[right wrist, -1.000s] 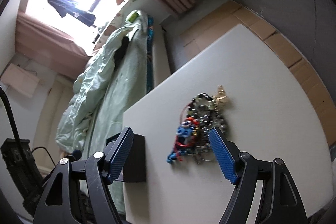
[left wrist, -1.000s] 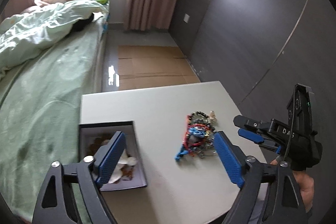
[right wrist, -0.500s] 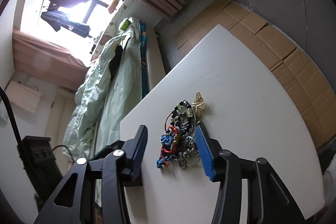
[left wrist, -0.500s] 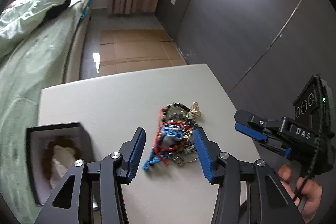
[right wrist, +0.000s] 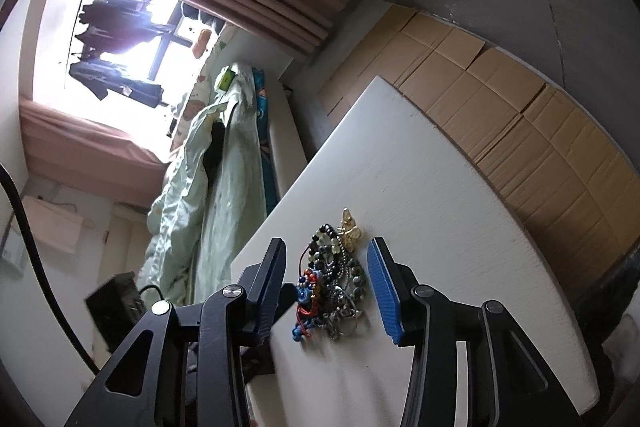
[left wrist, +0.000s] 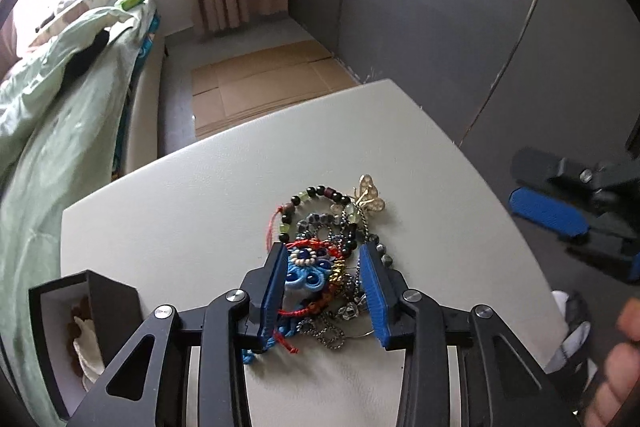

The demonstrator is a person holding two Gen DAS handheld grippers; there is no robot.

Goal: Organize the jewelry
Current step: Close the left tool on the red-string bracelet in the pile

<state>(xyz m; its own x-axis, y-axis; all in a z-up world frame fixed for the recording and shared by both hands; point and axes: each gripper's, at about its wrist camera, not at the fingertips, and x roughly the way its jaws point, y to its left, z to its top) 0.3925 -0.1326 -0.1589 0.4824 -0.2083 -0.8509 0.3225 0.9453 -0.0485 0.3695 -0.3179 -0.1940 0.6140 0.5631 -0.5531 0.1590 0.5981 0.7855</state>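
Since a second ago the left gripper [left wrist: 324, 291] has dropped over the jewelry pile [left wrist: 328, 247] mid-table [left wrist: 180, 199], jaws narrowed around the blue knot, not visibly clamped. Light, tangled, slippery stuff; grab one cord. Open box [left wrist: 60, 331] waits left.

From the right wrist, the right gripper [right wrist: 328, 287] hovers tilted, half-open, holding nothing, short of the pile.

left gripper [left wrist: 323, 267] now lowered over jewelry pile [left wrist: 328, 259], jaws narrowed around it, right gripper [right wrist: 327, 269] jaws narrowed too, box [left wrist: 68, 339] shifted to 8 o'clock
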